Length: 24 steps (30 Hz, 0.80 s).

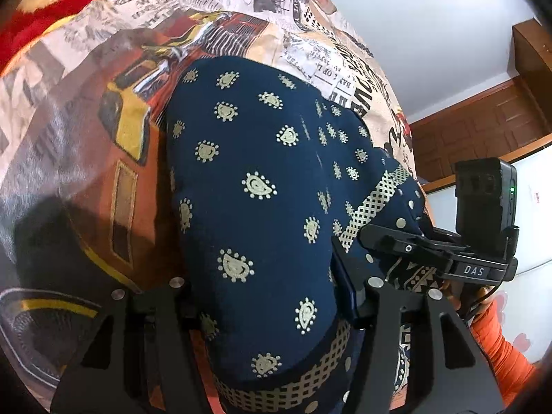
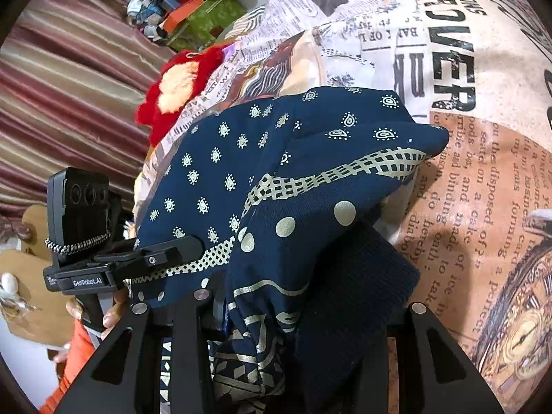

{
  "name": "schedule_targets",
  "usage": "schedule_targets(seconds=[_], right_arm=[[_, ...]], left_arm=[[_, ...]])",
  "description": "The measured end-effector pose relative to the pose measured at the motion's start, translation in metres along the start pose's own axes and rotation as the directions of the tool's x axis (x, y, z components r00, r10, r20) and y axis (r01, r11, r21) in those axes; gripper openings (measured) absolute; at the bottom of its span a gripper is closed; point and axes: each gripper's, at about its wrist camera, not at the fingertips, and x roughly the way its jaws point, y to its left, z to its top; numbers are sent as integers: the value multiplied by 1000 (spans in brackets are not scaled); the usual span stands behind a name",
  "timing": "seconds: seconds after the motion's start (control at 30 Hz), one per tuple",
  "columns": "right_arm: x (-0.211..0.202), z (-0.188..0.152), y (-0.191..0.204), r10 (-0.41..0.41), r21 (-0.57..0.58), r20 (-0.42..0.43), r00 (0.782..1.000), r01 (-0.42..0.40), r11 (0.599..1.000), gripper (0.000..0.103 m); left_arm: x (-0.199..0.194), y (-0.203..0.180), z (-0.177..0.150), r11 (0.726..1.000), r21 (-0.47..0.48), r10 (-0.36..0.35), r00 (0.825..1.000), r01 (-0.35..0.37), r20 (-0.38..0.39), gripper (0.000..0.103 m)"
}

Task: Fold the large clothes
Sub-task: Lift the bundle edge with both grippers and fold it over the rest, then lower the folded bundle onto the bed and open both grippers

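Observation:
A navy garment with gold paisley print and a checked gold band (image 1: 262, 186) lies bunched in a folded heap on the printed bedspread (image 1: 114, 114); it also shows in the right wrist view (image 2: 276, 179). My left gripper (image 1: 272, 314) has the cloth heaped between its fingers, which stand wide apart; its tips are hidden. My right gripper (image 2: 276, 314) is buried in the same cloth in the same way. The right gripper also shows at the right of the left wrist view (image 1: 396, 238), its tip against the garment's edge. The left gripper shows in the right wrist view (image 2: 172, 252), its tip against the gold band.
The bedspread (image 2: 465, 172) carries newspaper and clock prints. A red plush toy (image 2: 172, 93) lies at its far side. Striped curtains (image 2: 69, 86) and a cluttered shelf (image 2: 193, 10) are behind. A wooden door (image 1: 483, 127) and white wall are at right.

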Motion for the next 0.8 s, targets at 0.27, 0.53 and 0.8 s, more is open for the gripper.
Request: schedule_targets(seconds=[0.27, 0.53, 0.8], right_arm=[[-9, -8, 6, -91, -26, 26, 996, 91, 995, 61], [-53, -23, 24, -157, -91, 83, 984, 164, 982, 64], [-82, -49, 88, -237, -370, 259, 936, 323, 871, 75]], left_arm=[[-20, 6, -18, 992, 6, 124, 991, -124, 56, 67], [-76, -35, -38, 914, 135, 347, 910, -382, 227, 66], [-67, -80, -71, 782, 320, 424, 832, -535, 358, 67]])
